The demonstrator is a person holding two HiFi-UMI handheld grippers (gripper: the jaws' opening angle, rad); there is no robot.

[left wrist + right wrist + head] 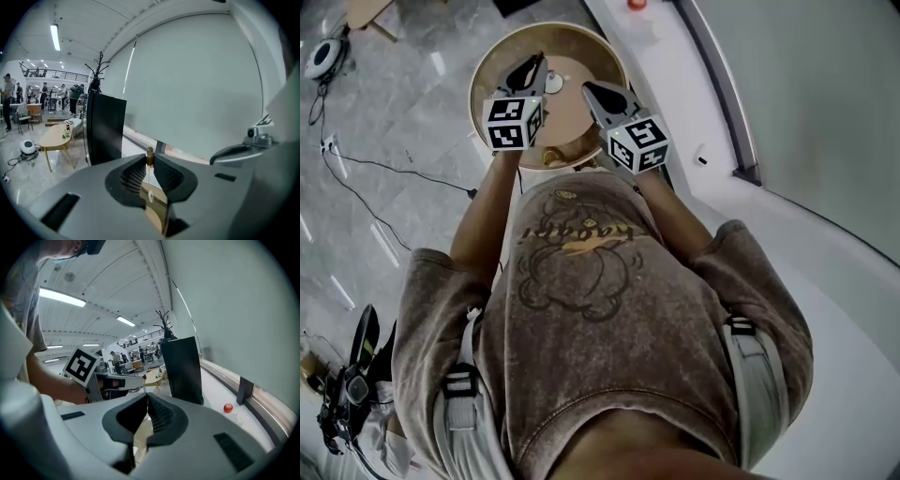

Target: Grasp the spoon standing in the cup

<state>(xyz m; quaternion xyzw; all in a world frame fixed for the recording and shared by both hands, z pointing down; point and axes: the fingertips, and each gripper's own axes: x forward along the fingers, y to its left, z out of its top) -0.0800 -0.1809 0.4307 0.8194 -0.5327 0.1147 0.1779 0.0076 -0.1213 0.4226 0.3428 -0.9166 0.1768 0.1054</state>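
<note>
The spoon (149, 160) stands upright, long axis vertical. Its brown top end is pinched between the jaw tips of the left gripper (150, 156), and its thin shaft runs toward 6 o'clock to a small pale round thing, probably the cup (553, 82), on the round table (581, 47).

The right gripper (147, 397) has its jaws together on nothing. In the head view it is at 3 o'clock of the left one, so the left is nearer.

To clear the cup, lift straight along the spoon's axis.

Writing: square markers on both cubes; the shirt lettering cannot be read.
</note>
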